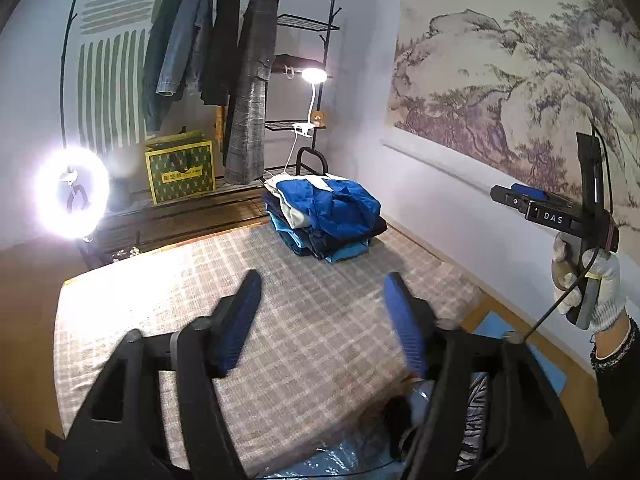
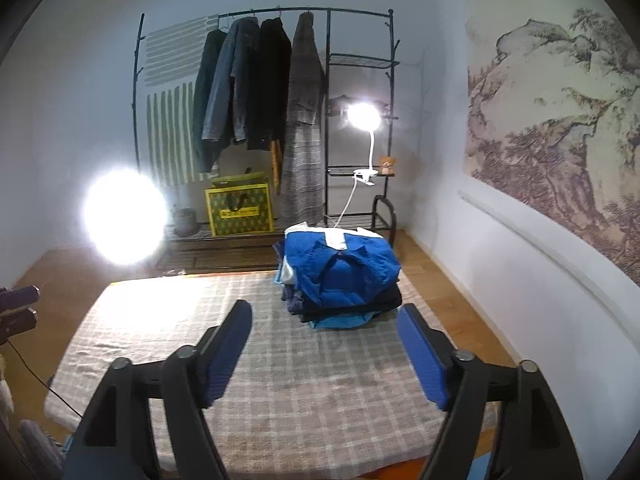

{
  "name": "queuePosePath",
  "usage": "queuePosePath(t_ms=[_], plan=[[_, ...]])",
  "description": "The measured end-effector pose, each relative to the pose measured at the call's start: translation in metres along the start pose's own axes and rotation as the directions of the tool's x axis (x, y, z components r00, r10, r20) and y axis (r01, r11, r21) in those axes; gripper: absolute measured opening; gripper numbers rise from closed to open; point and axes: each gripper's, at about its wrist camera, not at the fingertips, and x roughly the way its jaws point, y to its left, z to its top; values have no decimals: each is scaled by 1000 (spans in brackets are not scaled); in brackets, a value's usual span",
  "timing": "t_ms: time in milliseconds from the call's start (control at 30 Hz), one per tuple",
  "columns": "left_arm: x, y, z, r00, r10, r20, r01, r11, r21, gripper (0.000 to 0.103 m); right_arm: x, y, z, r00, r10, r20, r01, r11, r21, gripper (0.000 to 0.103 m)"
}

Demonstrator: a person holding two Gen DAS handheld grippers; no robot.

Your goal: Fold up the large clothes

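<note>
A stack of folded clothes (image 1: 326,216), with a bright blue jacket on top, sits at the far right of the checked cloth (image 1: 192,292). It also shows in the right wrist view (image 2: 340,276) on the same cloth (image 2: 168,328). My left gripper (image 1: 322,316) is open and empty, held above the near part of the cloth. My right gripper (image 2: 324,354) is open and empty, a little in front of the stack. The right gripper also shows in the left wrist view (image 1: 520,198), held by a gloved hand near the wall.
A black clothes rack (image 2: 328,92) with several hung coats stands at the back. A yellow bag (image 2: 240,210) sits under it. A ring light (image 1: 72,194) glares at the left, a clip lamp (image 2: 363,118) at the rack. More cloth lies in a bag (image 1: 440,404) at the near right.
</note>
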Motion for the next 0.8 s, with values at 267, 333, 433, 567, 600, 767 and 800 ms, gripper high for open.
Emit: queuePosePath(t_ms=[267, 333, 433, 567, 600, 767, 800], plan=[[27, 8, -15, 999, 33, 34, -33, 999, -2, 100, 27, 19, -11, 999, -21, 38, 22, 1000, -22, 103], [39, 13, -19, 998, 54, 25, -54, 999, -4, 103, 35, 21, -12, 999, -22, 39, 22, 1000, -17, 103], [55, 18, -25, 995, 98, 18, -98, 995, 2, 103, 47, 24, -16, 998, -29, 48, 29, 1000, 1, 103], [79, 23, -34, 988, 152, 4, -152, 988, 12, 103, 70, 24, -23, 998, -53, 43, 52, 998, 18, 103], [83, 23, -36, 988, 154, 7, -154, 988, 15, 103, 76, 24, -25, 998, -52, 35, 52, 998, 27, 103], [104, 25, -44, 986, 168, 19, -168, 985, 36, 103, 109, 22, -41, 998, -68, 7, 68, 996, 57, 103], [107, 26, -45, 985, 171, 20, -172, 984, 37, 103, 116, 23, -44, 997, -73, 0, 73, 996, 57, 103]])
